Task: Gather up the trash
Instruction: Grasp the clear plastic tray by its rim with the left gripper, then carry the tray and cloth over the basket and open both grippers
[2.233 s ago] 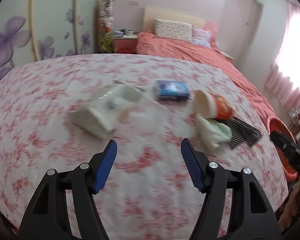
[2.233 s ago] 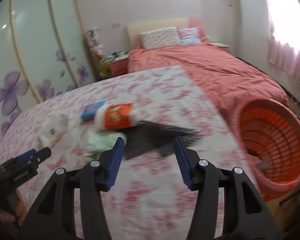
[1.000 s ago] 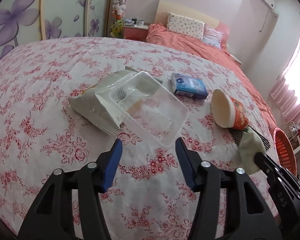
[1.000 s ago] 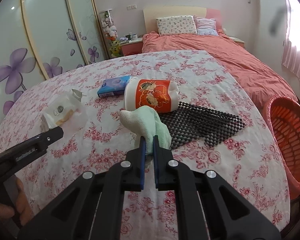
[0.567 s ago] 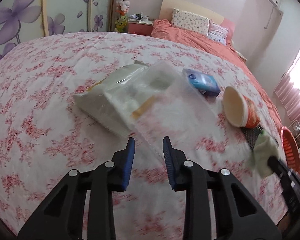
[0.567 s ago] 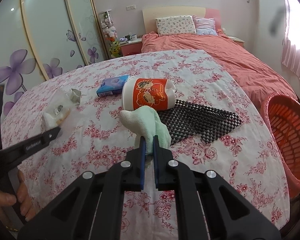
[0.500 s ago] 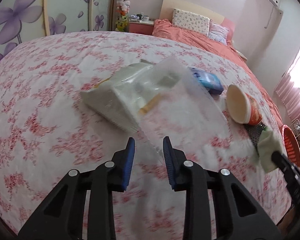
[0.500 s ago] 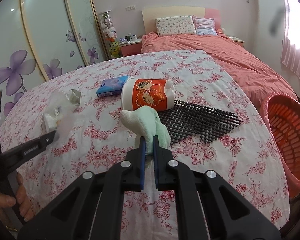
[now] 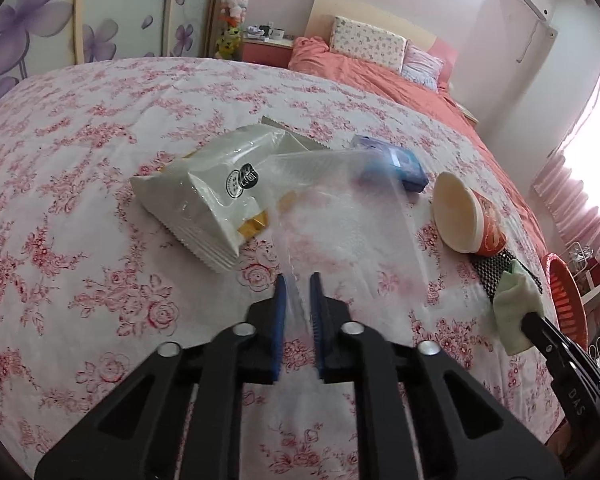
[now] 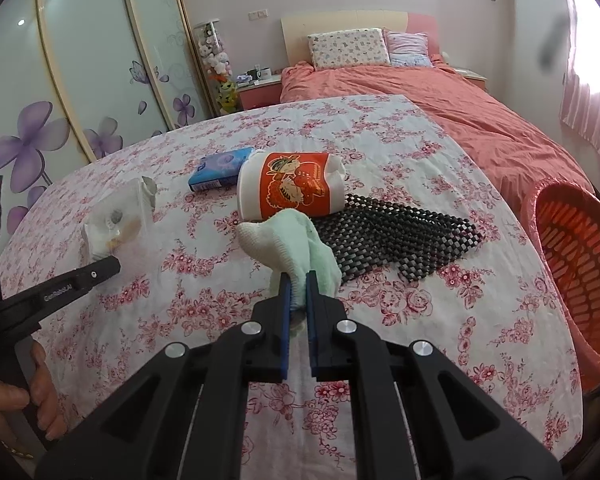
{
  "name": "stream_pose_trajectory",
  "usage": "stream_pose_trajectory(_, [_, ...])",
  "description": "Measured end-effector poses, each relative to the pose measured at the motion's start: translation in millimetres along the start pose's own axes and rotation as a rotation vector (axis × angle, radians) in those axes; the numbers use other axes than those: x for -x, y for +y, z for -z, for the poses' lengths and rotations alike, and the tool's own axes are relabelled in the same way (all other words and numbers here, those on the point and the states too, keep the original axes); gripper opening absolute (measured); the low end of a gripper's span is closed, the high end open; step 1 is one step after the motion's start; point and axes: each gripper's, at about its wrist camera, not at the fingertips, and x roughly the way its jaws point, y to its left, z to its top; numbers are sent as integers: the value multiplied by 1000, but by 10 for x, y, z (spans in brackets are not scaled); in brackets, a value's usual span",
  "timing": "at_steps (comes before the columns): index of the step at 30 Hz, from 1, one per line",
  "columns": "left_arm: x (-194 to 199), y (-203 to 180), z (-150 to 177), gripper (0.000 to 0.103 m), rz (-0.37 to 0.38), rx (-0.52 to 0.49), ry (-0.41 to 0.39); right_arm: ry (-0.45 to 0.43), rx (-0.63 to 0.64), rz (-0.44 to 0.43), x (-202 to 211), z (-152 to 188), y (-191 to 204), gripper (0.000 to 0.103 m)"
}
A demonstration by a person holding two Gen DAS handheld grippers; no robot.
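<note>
The orange basket (image 10: 576, 264) sits low off the right edge of the floral table (image 10: 380, 152), and that gap is my biggest worry: I carry two light loads across it, and either could drop short onto the floor. My left gripper (image 9: 297, 280) is pinching the near edge of a clear plastic tray (image 9: 340, 208); it's blurred, so I think the hold is only on a thin lip, and the tray could slip or drag the white snack bag (image 9: 208, 196) just left of it. My right gripper (image 10: 296, 278) is clamped on the pale green cloth (image 10: 288, 244), which flops and might snag the black mesh mat (image 10: 396, 236) behind it.

The right view shows the basket's open mouth and the red cup's (image 10: 292, 190) printed side; the left view shows only a basket sliver, but looks into the cup's mouth (image 9: 456, 216) and at the blue packet (image 9: 404, 164) through the tray.
</note>
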Motion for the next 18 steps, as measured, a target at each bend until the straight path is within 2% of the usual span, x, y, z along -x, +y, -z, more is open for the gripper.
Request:
stream_pose_trajectory(12, [212, -109, -7, 4, 18, -19, -57, -44, -41, 8, 193, 5, -185, 8])
stream_pose_trajectory(18, [392, -310, -14, 4, 47, -53, -94, -93, -71, 29, 404, -6, -374, 8])
